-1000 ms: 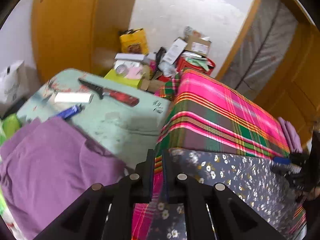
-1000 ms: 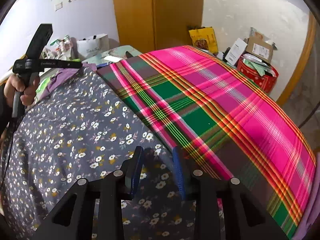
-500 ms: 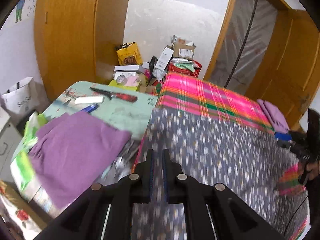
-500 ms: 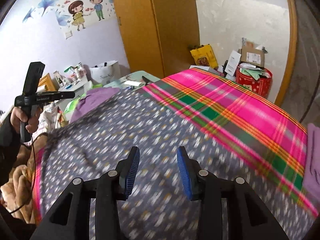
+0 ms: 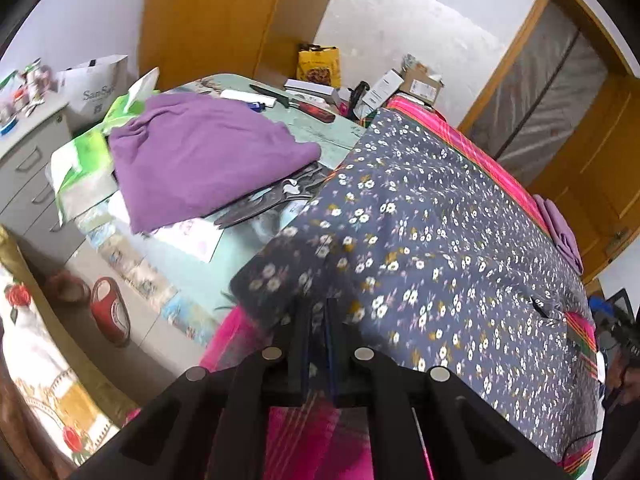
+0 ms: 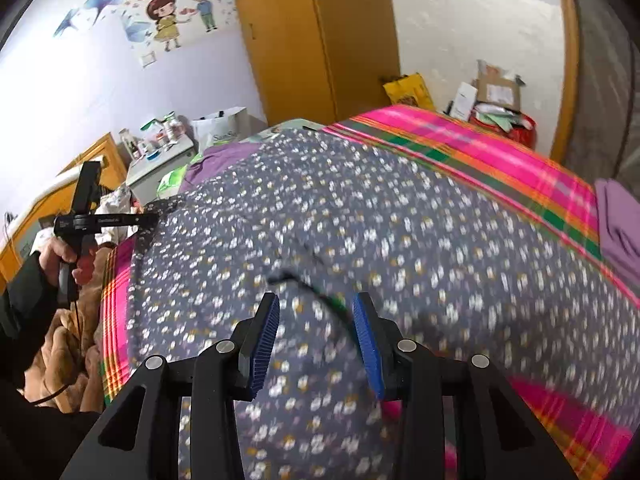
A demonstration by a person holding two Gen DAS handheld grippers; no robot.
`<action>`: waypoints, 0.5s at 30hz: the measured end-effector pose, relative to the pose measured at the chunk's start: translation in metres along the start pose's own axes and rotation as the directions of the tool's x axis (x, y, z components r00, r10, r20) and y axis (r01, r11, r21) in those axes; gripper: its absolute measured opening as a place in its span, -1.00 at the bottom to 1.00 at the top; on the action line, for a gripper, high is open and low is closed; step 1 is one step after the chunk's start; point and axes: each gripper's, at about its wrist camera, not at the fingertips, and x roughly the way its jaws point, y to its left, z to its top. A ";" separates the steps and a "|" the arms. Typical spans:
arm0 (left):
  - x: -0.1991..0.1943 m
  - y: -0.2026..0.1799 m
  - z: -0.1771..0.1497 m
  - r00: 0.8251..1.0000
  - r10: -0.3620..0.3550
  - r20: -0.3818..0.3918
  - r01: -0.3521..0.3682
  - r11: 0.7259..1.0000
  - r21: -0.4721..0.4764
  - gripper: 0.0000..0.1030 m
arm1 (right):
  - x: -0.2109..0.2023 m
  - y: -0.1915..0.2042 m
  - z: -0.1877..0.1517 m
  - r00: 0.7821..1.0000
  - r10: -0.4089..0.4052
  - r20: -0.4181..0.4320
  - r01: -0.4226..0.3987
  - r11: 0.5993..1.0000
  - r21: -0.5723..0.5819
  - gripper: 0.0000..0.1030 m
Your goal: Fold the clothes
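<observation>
The left gripper [image 5: 317, 320] angles downward at the near corner of the grey floral garment [image 5: 440, 240], its jaws clenched on the cloth's edge. The garment lies spread over the pink plaid blanket [image 6: 480, 148]. The right gripper [image 6: 316, 320] tilts down above the garment, its jaws parted after just opening, its blue pads [image 6: 266, 332] gripping nothing.

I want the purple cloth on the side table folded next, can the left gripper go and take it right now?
Probably not yet: the left gripper is shut on the floral garment's edge. Nothing lies over the purple cloth, so once it lets go the way looks free.
</observation>
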 end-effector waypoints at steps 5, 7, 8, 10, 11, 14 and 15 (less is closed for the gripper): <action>-0.012 -0.023 -0.005 1.000 -0.003 0.019 0.003 1.000 0.026 -0.87 | -0.010 -0.007 -0.023 1.000 -0.023 -0.016 0.024 0.998 0.058 -0.22; -0.015 -0.044 -0.009 0.998 -0.056 0.027 0.055 0.997 0.056 -0.87 | -0.007 -0.011 -0.027 0.999 -0.027 -0.029 0.029 0.996 0.083 -0.22; -0.016 -0.057 -0.012 0.996 -0.084 0.026 0.082 0.993 0.079 -0.87 | -0.004 -0.013 -0.027 0.999 -0.026 -0.037 0.029 0.995 0.094 -0.22; -0.013 -0.082 -0.016 0.991 -0.131 0.010 0.128 0.984 0.127 -0.87 | 0.004 -0.016 -0.024 0.999 -0.006 -0.048 0.011 0.996 0.094 -0.22; -0.011 -0.093 -0.019 0.989 -0.150 -0.001 0.149 0.978 0.147 -0.87 | 0.009 -0.017 -0.022 0.999 0.005 -0.054 0.000 0.996 0.089 -0.22; -0.002 -0.127 -0.035 0.978 -0.202 -0.056 0.210 0.954 0.215 -0.87 | 0.030 -0.020 -0.013 0.995 0.046 -0.086 -0.042 0.998 0.046 -0.22; 0.001 -0.137 -0.040 0.974 -0.213 -0.073 0.224 0.946 0.235 -0.86 | 0.035 -0.022 -0.010 0.994 0.058 -0.092 -0.054 0.998 0.042 -0.22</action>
